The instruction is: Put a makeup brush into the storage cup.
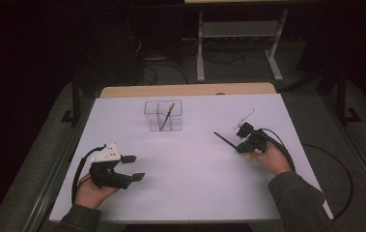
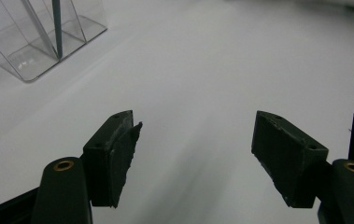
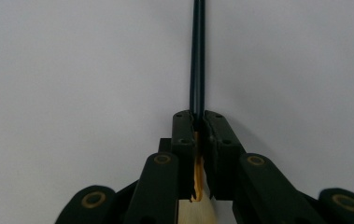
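On the white table, my right gripper is shut on a thin dark stick. The stick points out from the jaws toward the table's middle, and its pale wooden end shows behind the pads. At the near left, my left gripper stands open just above the table with nothing between its jaws. A clear divided container stands at the back centre. Another stick leans inside it.
A thin white rod sticks up just behind the right gripper. A wooden strip edges the table's far side, with a metal stand and cables on the floor beyond. A black cable loops off the right edge.
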`<state>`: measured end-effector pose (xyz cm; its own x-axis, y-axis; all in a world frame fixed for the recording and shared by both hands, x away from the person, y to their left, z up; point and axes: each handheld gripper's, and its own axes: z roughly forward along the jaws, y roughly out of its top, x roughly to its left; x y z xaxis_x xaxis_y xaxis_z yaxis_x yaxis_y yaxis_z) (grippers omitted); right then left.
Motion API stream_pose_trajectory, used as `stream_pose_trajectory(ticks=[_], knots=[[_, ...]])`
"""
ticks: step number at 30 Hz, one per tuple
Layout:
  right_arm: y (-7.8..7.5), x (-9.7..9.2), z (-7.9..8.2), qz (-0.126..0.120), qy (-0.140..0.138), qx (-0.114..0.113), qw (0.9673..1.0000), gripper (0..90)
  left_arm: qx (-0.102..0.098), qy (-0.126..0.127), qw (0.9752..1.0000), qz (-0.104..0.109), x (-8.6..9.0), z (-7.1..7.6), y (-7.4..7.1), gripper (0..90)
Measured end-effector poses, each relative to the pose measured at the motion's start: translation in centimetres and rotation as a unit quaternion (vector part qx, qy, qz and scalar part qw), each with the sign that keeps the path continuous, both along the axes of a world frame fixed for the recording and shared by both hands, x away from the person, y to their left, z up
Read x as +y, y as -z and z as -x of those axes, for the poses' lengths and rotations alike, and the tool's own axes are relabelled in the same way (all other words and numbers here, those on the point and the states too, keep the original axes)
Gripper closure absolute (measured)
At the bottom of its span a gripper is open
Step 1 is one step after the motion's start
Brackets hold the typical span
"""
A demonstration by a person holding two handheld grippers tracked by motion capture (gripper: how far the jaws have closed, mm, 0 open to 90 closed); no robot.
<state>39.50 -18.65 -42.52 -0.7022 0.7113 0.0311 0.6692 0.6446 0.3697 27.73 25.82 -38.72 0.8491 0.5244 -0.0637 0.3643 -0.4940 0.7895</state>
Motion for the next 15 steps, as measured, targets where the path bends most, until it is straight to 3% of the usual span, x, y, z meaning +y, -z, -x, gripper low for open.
stream_pose_trajectory(ticks=[9, 15], knots=[[-0.17, 0.44, -0.32, 0.018, -0.018, 0.005, 0.9997, 83.8, -0.002, 0.000, 1.0000, 0.003, 0.07, -0.03, -0.07, 29.8], [-0.21, 0.20, -0.53, 0.009, -0.025, 0.011, 0.9996, 83.9, 0.002, 0.000, 1.0000, 0.002, 0.00, -0.04, -0.06, 29.8]])
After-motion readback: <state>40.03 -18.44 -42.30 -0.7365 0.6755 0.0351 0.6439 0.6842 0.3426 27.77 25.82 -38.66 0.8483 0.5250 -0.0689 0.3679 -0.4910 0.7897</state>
